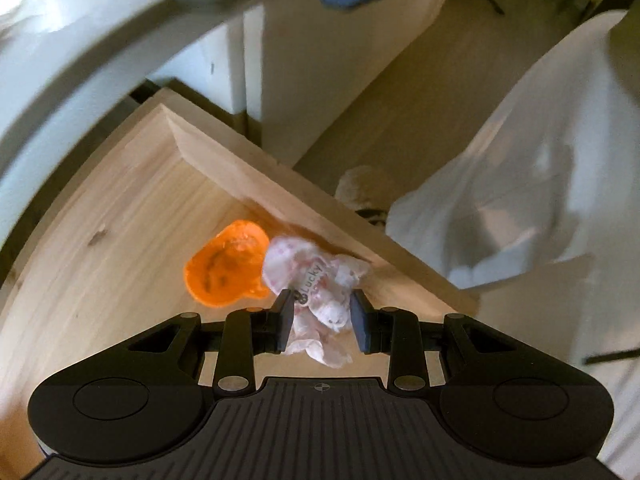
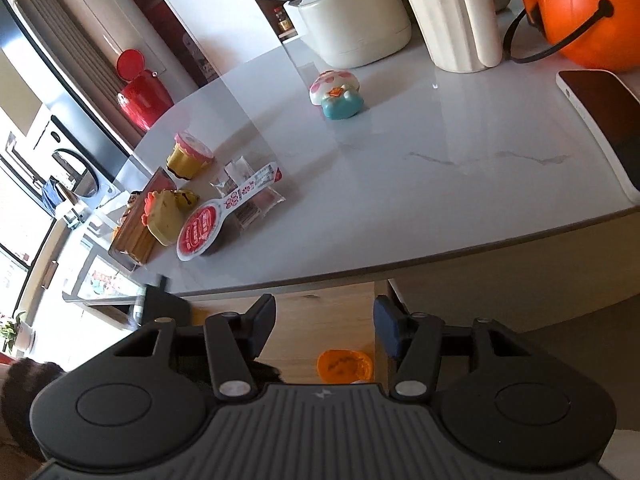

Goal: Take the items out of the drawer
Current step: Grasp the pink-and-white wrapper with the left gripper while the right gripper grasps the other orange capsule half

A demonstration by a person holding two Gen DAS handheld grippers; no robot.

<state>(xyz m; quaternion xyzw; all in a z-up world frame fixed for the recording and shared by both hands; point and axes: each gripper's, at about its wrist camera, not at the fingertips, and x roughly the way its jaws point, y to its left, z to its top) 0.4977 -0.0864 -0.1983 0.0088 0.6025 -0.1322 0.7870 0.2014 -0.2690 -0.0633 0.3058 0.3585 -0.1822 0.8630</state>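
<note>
The drawer (image 1: 132, 216) is pale, unfinished-looking wood with a straight grain, a flat bottom and a thick square-edged wall running diagonally across the left wrist view. Two things lie on its bottom against that wall. One is a bright orange plastic cup (image 1: 224, 264), glossy and translucent, lying on its side with a rounded rim. Touching it on the right is a crumpled wrapper (image 1: 316, 292), thin white film with pink print and the word "Lucky" on it, creased into soft folds.

The left gripper (image 1: 322, 326) points steeply down into the drawer. Its black fingers (image 1: 285, 326) stand apart on either side of the wrapper; the left pad lies right at the film's edge, the right one shows a gap, so the wrapper sits between them ungripped. A white cloth-like drape (image 1: 520, 184) hangs just beyond the drawer wall.

The right gripper (image 2: 324, 332) hangs over the drawer's edge below the table (image 2: 440, 184), its fingers spread with nothing between them; the orange cup shows beneath them. The table is a smooth, glossy white slab with faint grey veining and a thin dark edge. On it sit a mushroom-shaped toy (image 2: 336, 94) in pink, white and teal, a yellow fluted cup with a pink lid (image 2: 190, 156), a round red-and-white sealed cup (image 2: 200, 234), clear snack packets (image 2: 250, 190) and an orange pumpkin bucket (image 2: 580, 12) with a black handle
</note>
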